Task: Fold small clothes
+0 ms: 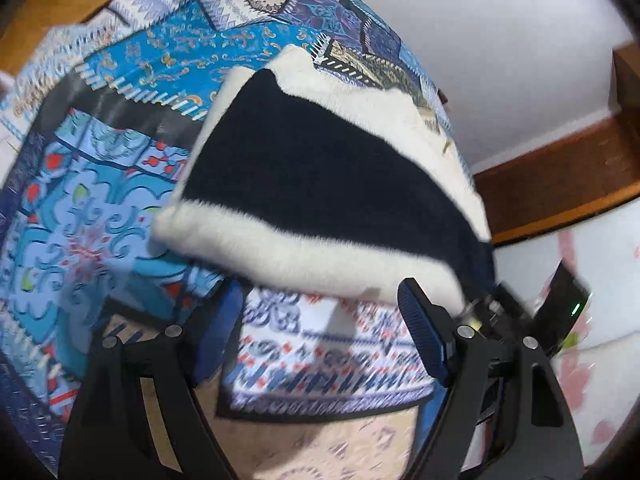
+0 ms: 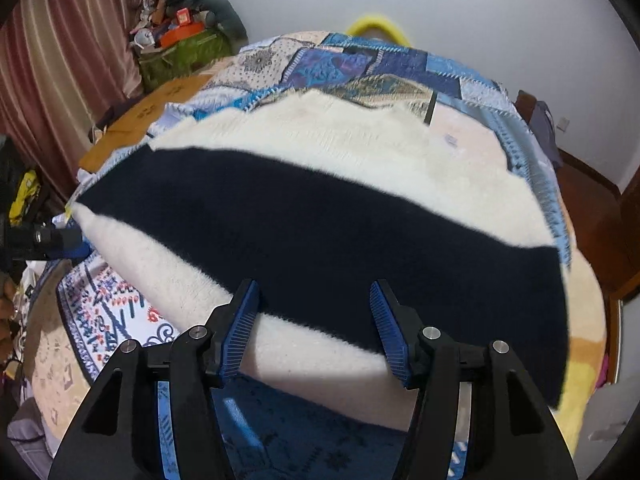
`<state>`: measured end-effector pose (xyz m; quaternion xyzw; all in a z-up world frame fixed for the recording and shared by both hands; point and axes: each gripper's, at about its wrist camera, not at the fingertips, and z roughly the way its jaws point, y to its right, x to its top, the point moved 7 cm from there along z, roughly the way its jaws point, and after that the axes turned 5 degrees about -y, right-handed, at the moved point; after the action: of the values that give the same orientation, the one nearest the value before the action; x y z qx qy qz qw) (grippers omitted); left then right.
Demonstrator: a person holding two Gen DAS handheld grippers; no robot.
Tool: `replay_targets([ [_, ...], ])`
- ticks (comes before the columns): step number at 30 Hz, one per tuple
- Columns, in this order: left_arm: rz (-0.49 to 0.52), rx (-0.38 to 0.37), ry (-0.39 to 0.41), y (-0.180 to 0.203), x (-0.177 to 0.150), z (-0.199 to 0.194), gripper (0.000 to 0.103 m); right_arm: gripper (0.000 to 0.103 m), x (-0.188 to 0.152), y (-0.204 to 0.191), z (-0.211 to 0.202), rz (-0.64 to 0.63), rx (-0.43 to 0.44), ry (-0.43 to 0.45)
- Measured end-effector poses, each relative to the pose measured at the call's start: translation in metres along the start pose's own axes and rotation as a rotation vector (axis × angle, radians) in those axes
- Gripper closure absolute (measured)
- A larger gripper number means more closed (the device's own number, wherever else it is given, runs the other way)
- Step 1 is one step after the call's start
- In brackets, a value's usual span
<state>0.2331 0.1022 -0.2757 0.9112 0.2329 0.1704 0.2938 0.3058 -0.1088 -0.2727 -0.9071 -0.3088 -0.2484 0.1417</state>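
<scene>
Sweater (image 2: 320, 216): fuzzy knit, cream w/ one broad navy band across it. Lies on quilt (image 2: 352, 64), a blue patchwork spread over the bed. In R wrist view it fills most of frame, spread fairly flat, navy band running from far L edge to near R edge, cream on both sides of band. Near cream edge sits just ahead of R gripper.

R gripper (image 2: 314, 320): jaws wide apart, nothing between the blue ribbed pads (image 2: 240, 332). Pads sit at/over near edge of sweater; contact w/ fabric can't be told from this angle.

L gripper (image 1: 320, 328): jaws wide, nothing held. Its R pad (image 1: 422, 332) lies against or just below the lower cream edge of sweater (image 1: 320, 184); L pad blurred. L wrist view blurred overall, motion smear. In this view the sweater shows as a wedge-like shape, cream border near and far, navy centre, corner pointing L.

The other gripper (image 1: 560, 312) shows at R edge of L wrist view, beside sweater's R corner, small green light on it. In R wrist view a dark part of L gripper shows at far L, next to sweater's L tip.

Surroundings: white wall (image 2: 480, 8), pink curtain (image 2: 60, 60) L, clutter pile (image 2: 184, 20) in far corner, yellow ring (image 2: 376, 24) behind bed, wood floor (image 1: 560, 176) R.
</scene>
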Motion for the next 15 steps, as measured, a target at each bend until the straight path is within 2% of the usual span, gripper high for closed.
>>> replay_targets([
  [4, -0.078, -0.057, 0.016, -0.006, 0.019, 0.011, 0.024, 0.049, -0.001, 0.005, -0.002, 0.048, 0.051, -0.003],
  [9, -0.139, -0.027, 0.069, -0.013, 0.048, 0.023, 0.028, 0.049, -0.003, 0.003, -0.002, 0.050, 0.062, -0.014],
  [10, -0.139, -0.008, 0.077, -0.015, 0.051, 0.024, 0.041, 0.049, -0.002, 0.002, -0.002, 0.047, 0.060, -0.015],
  [11, -0.125, 0.032, 0.087, -0.016, 0.056, 0.026, 0.057, 0.049, -0.002, 0.001, -0.002, 0.043, 0.059, -0.018],
  [14, -0.117, 0.032, 0.115, -0.017, 0.064, 0.022, 0.076, 0.049, 0.001, 0.000, -0.005, 0.039, 0.058, -0.018],
  [15, -0.107, 0.033, 0.127, -0.016, 0.067, 0.017, 0.077, 0.049, 0.003, 0.000, -0.007, 0.039, 0.060, -0.014],
])
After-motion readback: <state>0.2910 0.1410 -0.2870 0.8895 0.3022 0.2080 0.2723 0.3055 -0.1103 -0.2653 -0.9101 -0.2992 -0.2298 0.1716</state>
